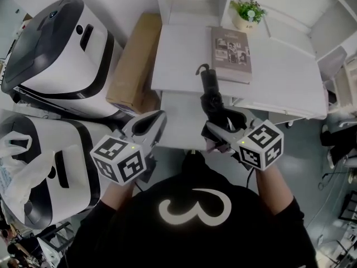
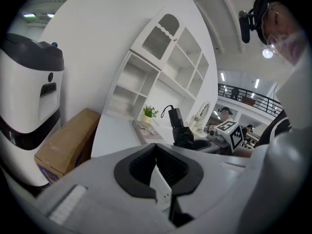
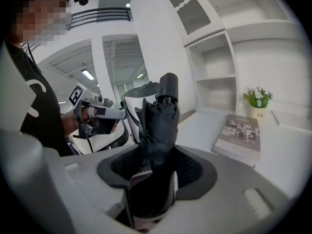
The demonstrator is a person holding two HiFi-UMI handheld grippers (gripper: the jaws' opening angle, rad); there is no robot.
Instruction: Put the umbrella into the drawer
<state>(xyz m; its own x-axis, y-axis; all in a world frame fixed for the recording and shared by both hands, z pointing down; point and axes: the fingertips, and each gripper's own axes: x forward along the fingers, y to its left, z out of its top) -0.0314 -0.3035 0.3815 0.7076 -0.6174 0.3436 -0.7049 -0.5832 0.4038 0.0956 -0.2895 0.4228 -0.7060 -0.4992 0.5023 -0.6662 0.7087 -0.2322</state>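
R gripper (image 3: 153, 172): jaws clamped on the folded black umbrella (image 3: 158, 126), low on the canopy w/ handle end up. In the head view it's held over the desk's front edge.
L gripper (image 2: 157, 167): jaws together, nothing btwn them. It hovers left of the umbrella, apart from it.
Slip risk: the grip sits on soft fabric, not the shaft, so the umbrella could tilt or slide out when tipped toward the drawer.
Snag risk: wrist strap (image 1: 201, 68) loops free at the top and could catch on a drawer edge.
Drawer (image 1: 181, 119): white panel under the desk front, prob. this one — can't tell if it's open. If shut, the L gripper likely has to pull it first.
Desk (image 1: 290, 77): book (image 1: 231, 53) and potted plant (image 1: 248, 11) lie beyond the umbrella. The book is near enough for the handle end to knock it.
Left side: cardboard box (image 1: 134, 60) and white machines (image 1: 61, 49) stand beside the desk — not in the path.
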